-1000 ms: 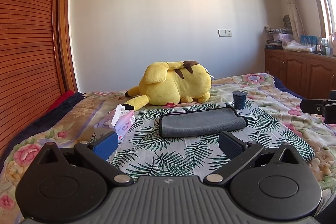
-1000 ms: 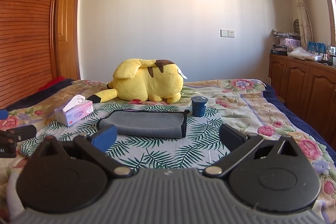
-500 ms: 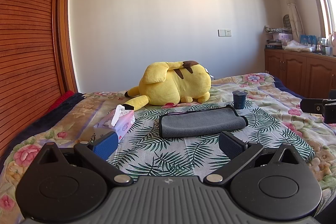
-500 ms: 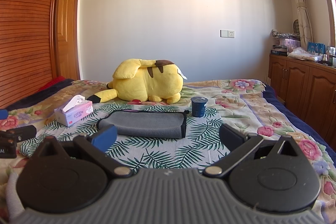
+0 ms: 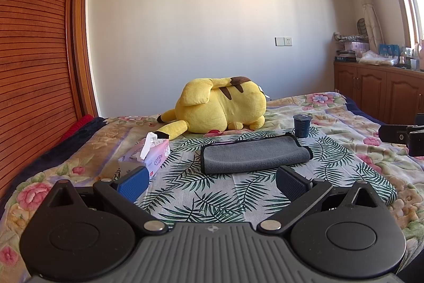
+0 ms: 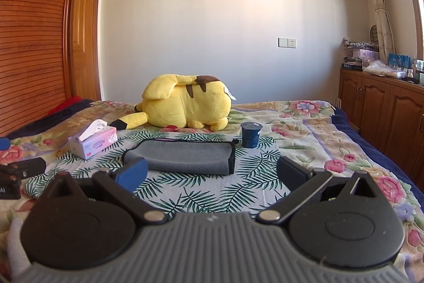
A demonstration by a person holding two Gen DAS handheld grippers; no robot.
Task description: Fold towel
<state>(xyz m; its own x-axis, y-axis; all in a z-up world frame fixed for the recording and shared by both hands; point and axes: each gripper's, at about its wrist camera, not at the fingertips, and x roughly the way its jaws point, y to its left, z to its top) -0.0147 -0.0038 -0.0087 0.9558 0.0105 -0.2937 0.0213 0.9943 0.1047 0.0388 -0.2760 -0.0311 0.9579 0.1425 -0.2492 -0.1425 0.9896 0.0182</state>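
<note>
Apparently the grey towel (image 5: 254, 155) already lies folded on the bed (image 5: 344, 123); left gripper (image 5: 212, 181) and right gripper (image 6: 212, 173) hover spread, empty.

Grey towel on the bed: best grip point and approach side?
Judging by its pose, grip the towel at the black-trimmed open end near the cup, coming in low from the front. The other end looks like a rounded fold, offering no free edge to pinch.
</note>
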